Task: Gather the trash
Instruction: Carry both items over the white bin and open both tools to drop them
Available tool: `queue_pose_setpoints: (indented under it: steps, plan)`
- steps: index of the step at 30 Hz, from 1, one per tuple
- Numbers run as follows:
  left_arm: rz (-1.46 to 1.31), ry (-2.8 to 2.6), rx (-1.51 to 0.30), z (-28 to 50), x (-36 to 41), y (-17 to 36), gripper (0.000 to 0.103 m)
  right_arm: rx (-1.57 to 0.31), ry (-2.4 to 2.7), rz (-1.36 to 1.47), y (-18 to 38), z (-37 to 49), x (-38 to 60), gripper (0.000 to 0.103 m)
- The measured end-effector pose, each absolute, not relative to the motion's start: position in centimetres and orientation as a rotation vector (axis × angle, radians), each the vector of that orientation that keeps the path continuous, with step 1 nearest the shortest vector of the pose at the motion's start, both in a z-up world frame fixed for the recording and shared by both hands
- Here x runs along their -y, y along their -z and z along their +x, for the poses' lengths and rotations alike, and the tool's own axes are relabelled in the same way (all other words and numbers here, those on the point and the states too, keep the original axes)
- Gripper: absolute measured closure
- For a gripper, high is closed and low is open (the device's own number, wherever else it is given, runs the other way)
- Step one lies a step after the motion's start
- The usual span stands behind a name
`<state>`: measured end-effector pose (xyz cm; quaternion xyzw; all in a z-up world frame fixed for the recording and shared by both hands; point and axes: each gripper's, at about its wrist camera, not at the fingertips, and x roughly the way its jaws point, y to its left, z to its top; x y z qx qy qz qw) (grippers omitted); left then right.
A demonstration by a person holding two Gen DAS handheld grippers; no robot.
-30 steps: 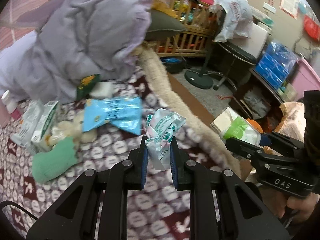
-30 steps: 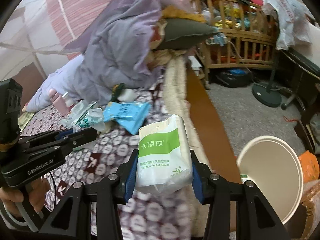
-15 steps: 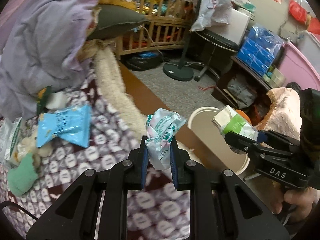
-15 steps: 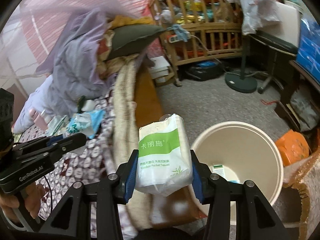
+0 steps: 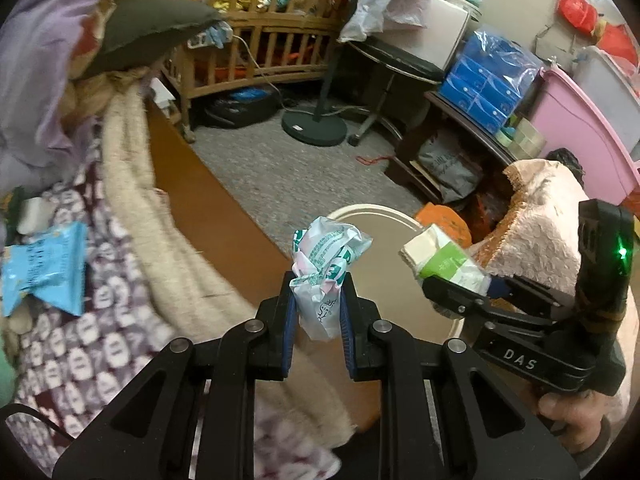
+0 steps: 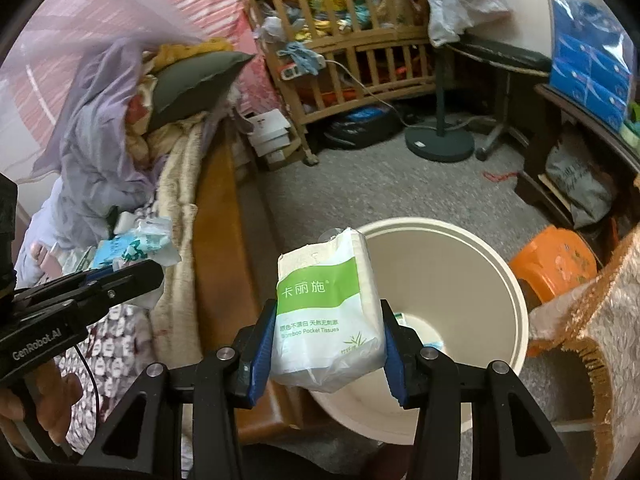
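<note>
We hold the left tongs closed tight on a crumpled white plastic wrapper with green print; its blue pads press the wrapper from both sides, and the top of the wrapper sticks up above them. In the left wrist view the wrapper is in front of the near left rim of the round cream plastic bin, which stands on the grey floor just beside the bed.

Our right tongs are partly open, as wide as the white and green pack of pocket tissues that they grip. The pack stands upright between the blue pads and looks half empty at the bottom. In the right wrist view it is in front of the left part of the bin's rim, and some small pieces of paper lie already at the bottom of the bin.

On the left is the bed with a dark red and white patterned cover and a beige fluffy blanket along its edge. A light blue snack bag lies on the cover, far left. An orange plastic stool stands right of the bin. Far behind are a wooden crib and the round dark base of a fan stand.
</note>
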<state>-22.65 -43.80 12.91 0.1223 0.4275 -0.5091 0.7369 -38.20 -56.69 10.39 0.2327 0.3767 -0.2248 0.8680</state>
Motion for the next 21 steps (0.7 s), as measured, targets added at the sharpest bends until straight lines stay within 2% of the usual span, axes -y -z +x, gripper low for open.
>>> queue_pose_setpoints:
  steps: [16,19,21]
  plan:
    - [0.288,1.190,-0.979,-24.4,48.8,-11.1,0.086,-0.851,0.573,0.589,-6.6,-40.4,60.8,0.057]
    - [0.269,1.210,-0.982,-24.3,49.0,-11.2,0.083,-0.848,0.603,0.612,-6.4,-40.8,61.4,0.057]
    - [0.259,1.215,-0.992,-24.2,49.0,-11.2,0.069,-0.835,0.615,0.635,-6.4,-41.2,61.8,0.055]
